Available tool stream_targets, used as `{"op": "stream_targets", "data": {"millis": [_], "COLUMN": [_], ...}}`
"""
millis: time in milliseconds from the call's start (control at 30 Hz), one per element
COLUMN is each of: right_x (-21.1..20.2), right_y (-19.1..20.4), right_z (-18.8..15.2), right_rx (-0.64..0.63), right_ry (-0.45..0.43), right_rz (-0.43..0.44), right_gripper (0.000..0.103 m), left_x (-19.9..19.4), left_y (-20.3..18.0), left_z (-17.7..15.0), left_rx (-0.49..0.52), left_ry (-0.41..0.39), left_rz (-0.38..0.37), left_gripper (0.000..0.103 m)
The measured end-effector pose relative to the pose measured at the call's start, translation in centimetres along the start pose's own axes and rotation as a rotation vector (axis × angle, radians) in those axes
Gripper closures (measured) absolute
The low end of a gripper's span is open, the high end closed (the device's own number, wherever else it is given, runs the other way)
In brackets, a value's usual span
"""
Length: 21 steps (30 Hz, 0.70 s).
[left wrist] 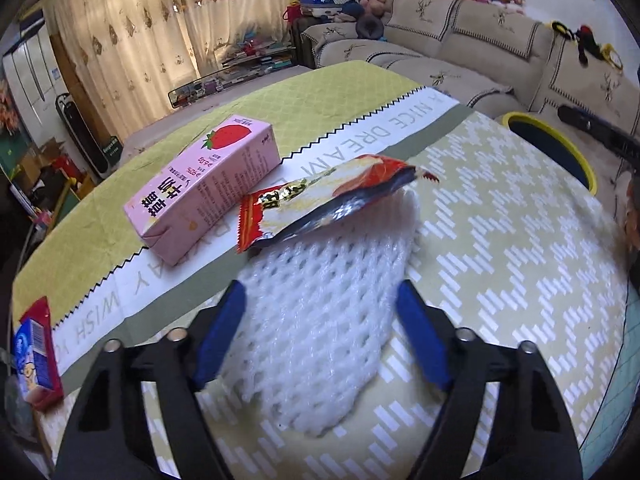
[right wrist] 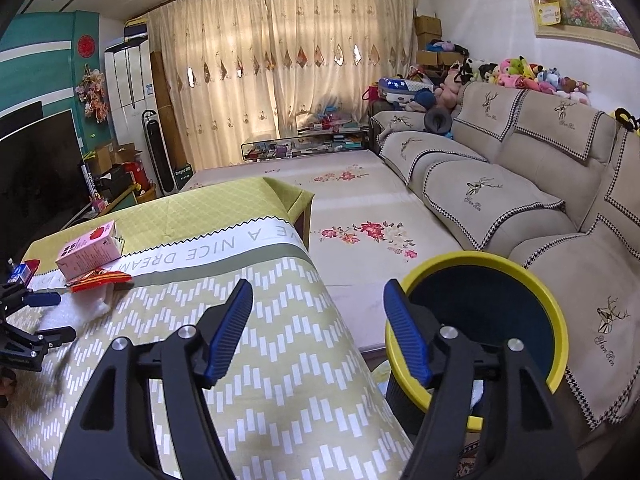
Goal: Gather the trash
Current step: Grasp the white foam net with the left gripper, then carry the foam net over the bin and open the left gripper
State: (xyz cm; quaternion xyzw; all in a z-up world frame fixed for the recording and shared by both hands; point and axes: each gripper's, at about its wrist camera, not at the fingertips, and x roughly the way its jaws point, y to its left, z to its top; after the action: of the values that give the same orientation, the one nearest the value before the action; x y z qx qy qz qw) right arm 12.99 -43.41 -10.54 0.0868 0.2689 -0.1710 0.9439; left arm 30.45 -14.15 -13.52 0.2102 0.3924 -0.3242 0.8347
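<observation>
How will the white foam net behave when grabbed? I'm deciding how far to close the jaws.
The white foam net looks soft and open-meshed, so it will probably squash and flop rather than hold shape. It seems very light. The red wrapper rests on its far end and may slide off when the left gripper lifts.

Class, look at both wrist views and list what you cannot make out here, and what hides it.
- White foam net, left wrist view: far end covered by the red snack wrapper.
- Blue and red packet, left wrist view: cut off at the picture's left edge.
- Bin contents, right wrist view: interior dark, near side hidden by the right gripper.
- Pink carton print, right wrist view: too small.
</observation>
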Motion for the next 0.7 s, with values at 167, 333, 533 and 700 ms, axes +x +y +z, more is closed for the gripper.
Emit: {"op": "stream_targets", "data": {"millis": [167, 333, 533, 700], "right_x": [0.0, 0.0, 0.0, 0.1], "right_y": [0.0, -0.1, -0.1, -0.3], "right_z": [0.1, 0.1, 0.2, 0.2], "right_rx": [0.006, 0.011, 0.013, 0.019], "right_ry": [0.0, -0.002, -0.003, 0.0], "right_rz": [0.002, 0.006, 0.009, 0.012], "right_gripper": [0.037, 0.036, 0.035, 0.034], "left_x": [-1.1, -2.5, -5.5, -7.6], "left_y": [-0.4, -1.3, -3.6, -5.8], "left_z": [-0.1, -0.7, -1.7, -2.1], "left_rx": [-0.014, -0.04, -0.019, 0.017], "left_ry": [0.01, 0.054, 0.042, 0.038], "left_rz": [-0.021, -0.079, -0.116, -0.16], "left_gripper": [0.056, 0.078, 0.092, 0.092]}}
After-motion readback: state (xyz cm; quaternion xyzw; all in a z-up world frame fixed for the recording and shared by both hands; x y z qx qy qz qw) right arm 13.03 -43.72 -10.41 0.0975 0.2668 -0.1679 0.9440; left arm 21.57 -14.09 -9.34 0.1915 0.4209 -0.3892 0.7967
